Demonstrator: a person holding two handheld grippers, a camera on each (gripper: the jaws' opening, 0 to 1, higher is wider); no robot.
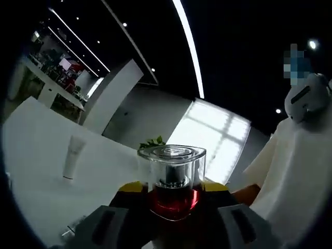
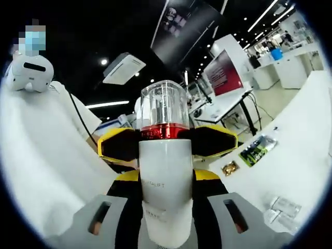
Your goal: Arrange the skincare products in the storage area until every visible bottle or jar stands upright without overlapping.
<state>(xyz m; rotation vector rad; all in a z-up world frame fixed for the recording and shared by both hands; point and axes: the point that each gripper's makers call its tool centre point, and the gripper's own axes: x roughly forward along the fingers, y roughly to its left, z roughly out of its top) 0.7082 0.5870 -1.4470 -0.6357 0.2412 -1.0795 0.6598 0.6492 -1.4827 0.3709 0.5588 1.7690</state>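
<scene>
White table [image 1: 36,155]: broad bare surface is seen in the left gripper view, with 1 white tube [image 1: 73,156] standing near its far edge. Left gripper [image 1: 174,207]: clamped on a red bottle [image 1: 174,199] with clear cap (liquid visible). Right gripper [image 2: 166,142]: closed on a white pump bottle [image 2: 166,192], red collar, clear cap; sachets [image 2: 257,149] are laid on the table beyond.

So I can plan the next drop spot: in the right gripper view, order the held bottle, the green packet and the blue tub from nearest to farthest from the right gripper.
1. White pump bottle, between the jaws.
2. Green packet, on the white table at right.
3. Blue tub, far upper right.
</scene>
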